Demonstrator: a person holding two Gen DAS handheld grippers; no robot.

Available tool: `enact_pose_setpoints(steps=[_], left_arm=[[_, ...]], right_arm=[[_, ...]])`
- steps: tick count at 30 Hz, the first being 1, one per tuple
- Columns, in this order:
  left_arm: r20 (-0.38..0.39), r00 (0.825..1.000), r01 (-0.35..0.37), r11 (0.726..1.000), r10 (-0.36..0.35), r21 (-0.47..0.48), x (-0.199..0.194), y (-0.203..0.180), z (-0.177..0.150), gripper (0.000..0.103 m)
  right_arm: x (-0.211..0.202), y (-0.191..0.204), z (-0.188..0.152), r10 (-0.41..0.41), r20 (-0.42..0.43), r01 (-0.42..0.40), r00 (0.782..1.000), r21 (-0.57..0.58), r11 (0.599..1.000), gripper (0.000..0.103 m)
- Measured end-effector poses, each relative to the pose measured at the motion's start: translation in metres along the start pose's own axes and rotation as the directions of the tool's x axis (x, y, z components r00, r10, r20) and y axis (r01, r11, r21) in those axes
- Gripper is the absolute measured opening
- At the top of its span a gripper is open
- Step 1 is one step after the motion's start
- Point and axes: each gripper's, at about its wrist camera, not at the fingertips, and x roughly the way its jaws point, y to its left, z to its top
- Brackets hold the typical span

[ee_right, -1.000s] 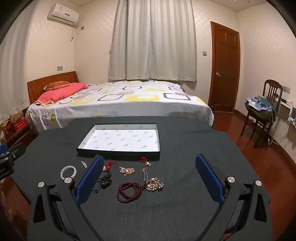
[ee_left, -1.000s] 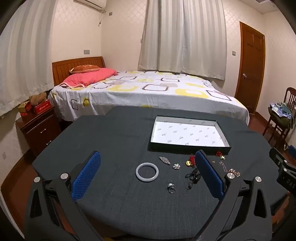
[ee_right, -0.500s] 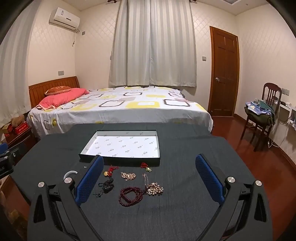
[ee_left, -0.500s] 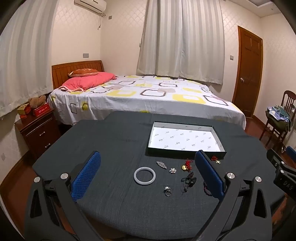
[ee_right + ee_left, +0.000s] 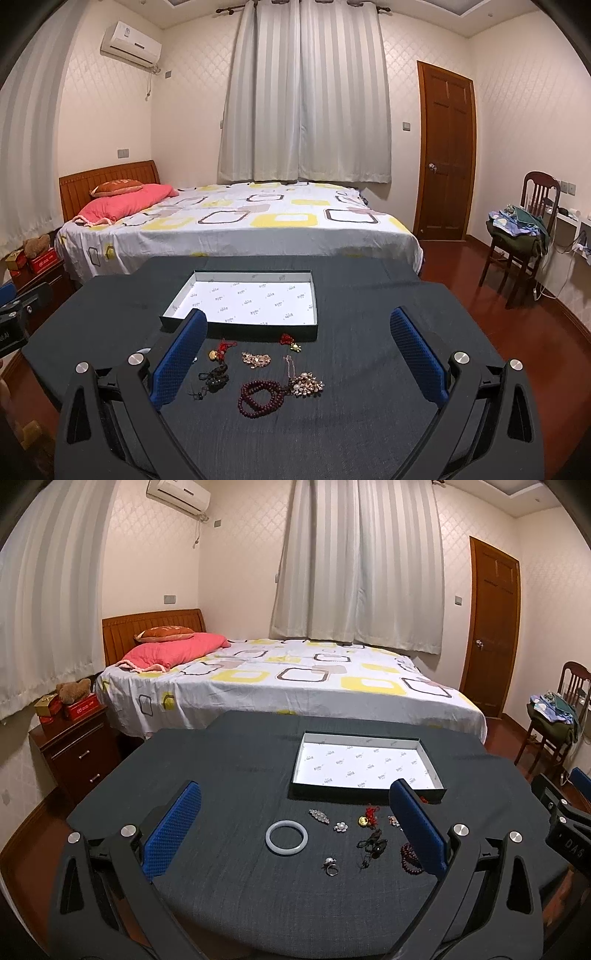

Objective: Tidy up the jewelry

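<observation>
Warm, fairly dim indoor light fills both views. The white box lining glares brightly against the dark surface. Fisheye distortion bends the walls, corners vignette black, and focus is sharp.

Bangle mostly behind tongs' finger.

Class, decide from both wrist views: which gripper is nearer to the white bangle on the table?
Left. The left gripper frames the white bangle between its open fingers. The right gripper sits further right, with the bangle mostly hidden behind its left finger.
</observation>
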Motion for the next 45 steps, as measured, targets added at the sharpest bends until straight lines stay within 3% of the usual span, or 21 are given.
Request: enact_pose_setpoints(steps=[45], left_arm=[[-0.002, 1.000, 0.002, 1.000, -0.002, -0.004, -0.003, -0.001, -0.009, 0.099]], right_arm=[[-0.003, 0.004, -0.003, 0.004, 0.009, -0.004, 1.000, 0.000, 1.000, 0.097]])
